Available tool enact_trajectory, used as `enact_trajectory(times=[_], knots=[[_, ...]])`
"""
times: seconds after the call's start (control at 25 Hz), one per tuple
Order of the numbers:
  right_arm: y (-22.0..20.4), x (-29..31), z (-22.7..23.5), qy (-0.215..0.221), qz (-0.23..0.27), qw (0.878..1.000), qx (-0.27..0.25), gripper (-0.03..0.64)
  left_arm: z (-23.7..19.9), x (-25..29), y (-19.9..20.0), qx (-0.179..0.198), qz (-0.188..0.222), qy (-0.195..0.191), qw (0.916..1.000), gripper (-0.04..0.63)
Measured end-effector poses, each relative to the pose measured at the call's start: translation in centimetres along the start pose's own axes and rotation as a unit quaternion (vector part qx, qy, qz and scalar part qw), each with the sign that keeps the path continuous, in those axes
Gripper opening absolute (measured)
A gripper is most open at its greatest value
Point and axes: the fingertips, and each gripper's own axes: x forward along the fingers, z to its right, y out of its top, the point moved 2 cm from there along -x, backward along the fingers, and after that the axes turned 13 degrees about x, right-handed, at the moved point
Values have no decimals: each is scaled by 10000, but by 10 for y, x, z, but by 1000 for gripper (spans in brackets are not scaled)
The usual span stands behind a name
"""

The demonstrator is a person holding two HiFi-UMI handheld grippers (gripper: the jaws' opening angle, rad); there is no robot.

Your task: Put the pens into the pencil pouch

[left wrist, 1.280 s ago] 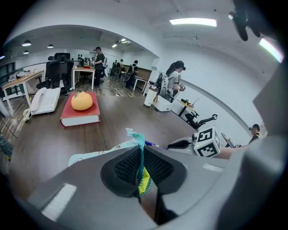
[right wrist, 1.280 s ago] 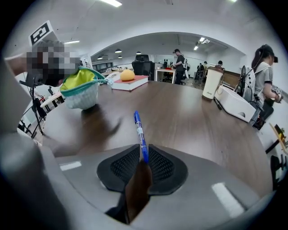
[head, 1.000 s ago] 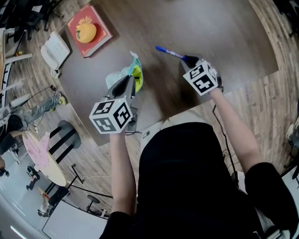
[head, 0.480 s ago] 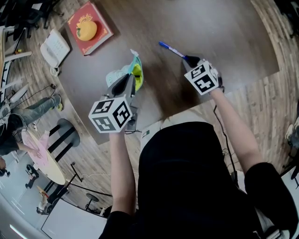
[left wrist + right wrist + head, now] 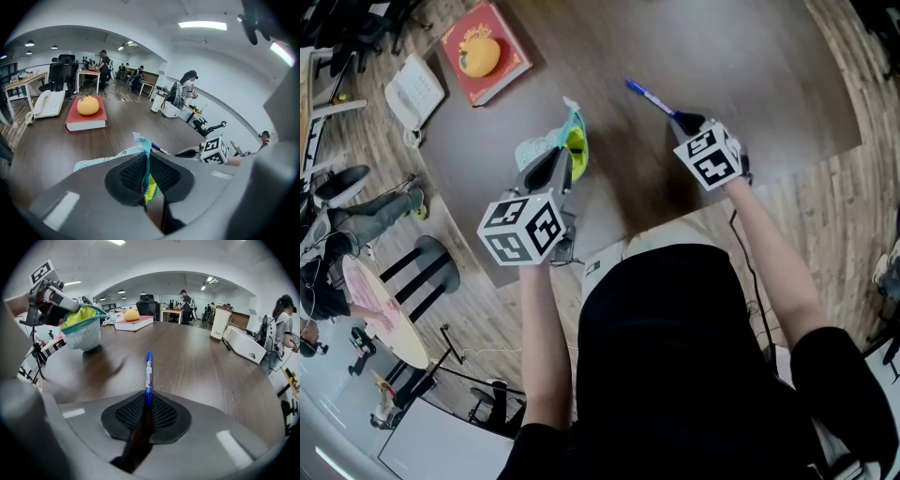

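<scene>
- The pencil pouch [image 5: 551, 145] is soft, pale fabric with a teal zipper rim and a lime-yellow lining. The pen [image 5: 647, 97] is a slim blue stick with a white band.
- The table [image 5: 750, 66] is dark wood-grain and stands on a plank floor [image 5: 834, 187] in an open office. A red book [image 5: 511, 67] and a white telephone [image 5: 412, 94] lie at its far left.
- The left gripper [image 5: 565, 161] pinches the pouch's zipper rim over the table's left part.
- The right gripper [image 5: 682, 118] is clamped on the pen's near end, at the right and well apart from the pouch.
</scene>
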Motion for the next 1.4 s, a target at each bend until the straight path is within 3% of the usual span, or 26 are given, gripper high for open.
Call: enact_trajectory(times=[1.4], knots=[[42, -95, -57, 330, 838, 9958, -145, 41, -3, -33, -16, -368, 476, 108, 9981, 23]])
